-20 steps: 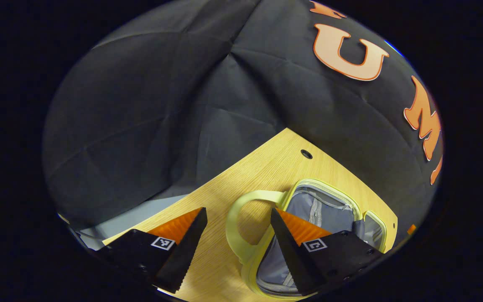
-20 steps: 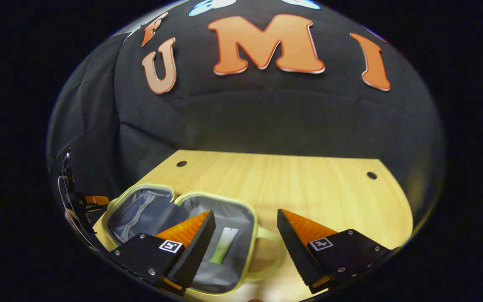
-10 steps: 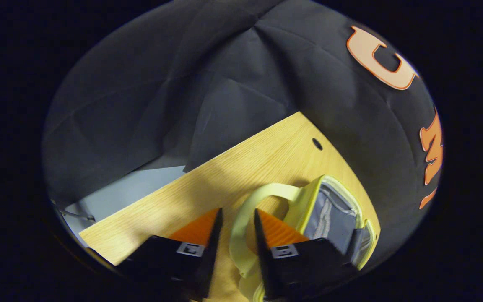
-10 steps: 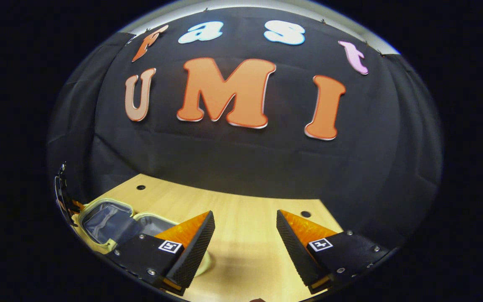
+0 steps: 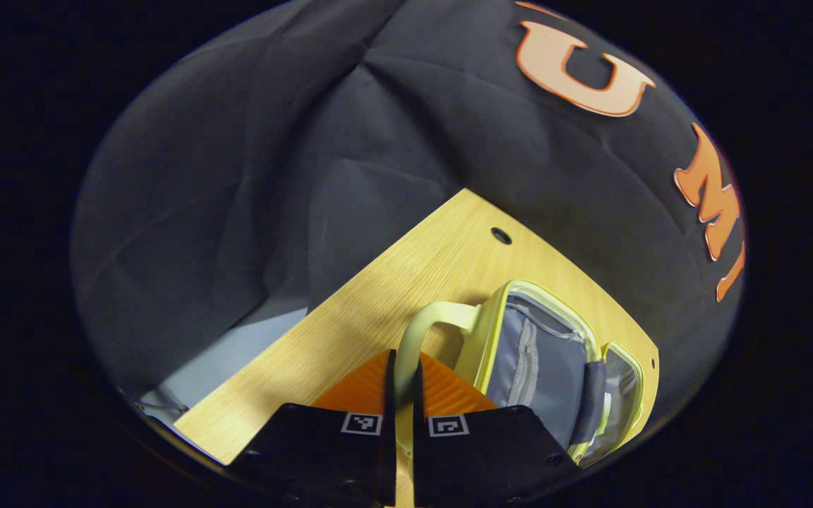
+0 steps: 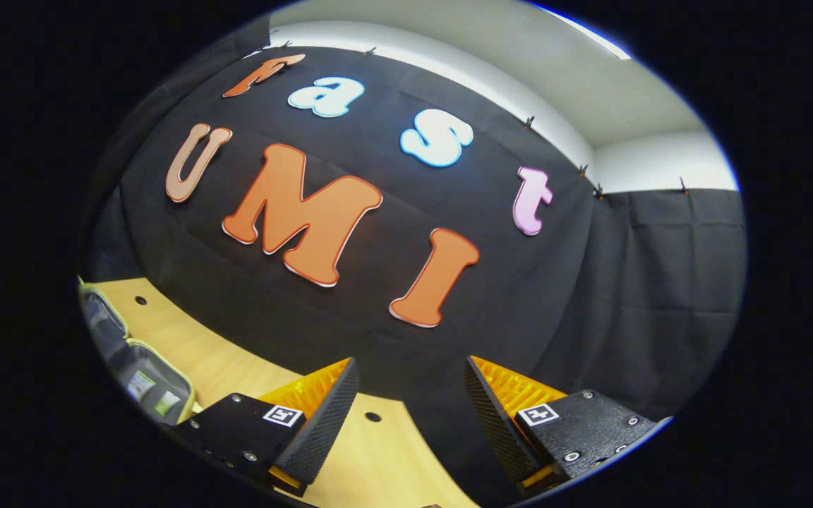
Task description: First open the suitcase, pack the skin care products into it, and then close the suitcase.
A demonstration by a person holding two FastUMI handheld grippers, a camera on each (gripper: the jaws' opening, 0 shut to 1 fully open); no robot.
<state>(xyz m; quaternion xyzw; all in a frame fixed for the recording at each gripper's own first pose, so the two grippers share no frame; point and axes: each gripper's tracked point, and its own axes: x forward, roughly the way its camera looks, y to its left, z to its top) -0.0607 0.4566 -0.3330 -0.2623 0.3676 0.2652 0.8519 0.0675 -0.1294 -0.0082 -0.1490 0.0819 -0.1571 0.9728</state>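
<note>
Left gripper point(image 5: 401, 395): nearest item in the left gripper view, fingers drawn in to a narrow slit and clamped on the handle point(image 5: 417, 331) of the suitcase point(image 5: 540, 360). A second ago the fingers stood wide, one either side of the handle; half a second ago they were partly closed around it.

Handle: pale yellow-green loop, smooth and rubbery-looking, arching up and right from the fingers to the near half's rim.

Suitcase: small soft case, rounded-rectangle halves, pale yellow-green edging, grey fabric lining with a zipped pocket. It lies open on the table point(image 5: 378, 310), its long axis running from the handle away to the far right across both halves; the handle points back at the left gripper. The handled half is tipped up off the table more than a second ago. In the right gripper view the case sits at the far left edge, with a skin care item point(image 6: 165, 403) and a pale packet point(image 6: 140, 384) lying inside.

Right gripper point(image 6: 410, 409): fingers wide apart, ridged inner faces, holding nothing. It is pitched higher than a second ago, when the case lay right under its fingers.

Table: light wood grain, round holes near its far edge.

Wall point(image 6: 632, 282): black creased cloth behind.
</note>
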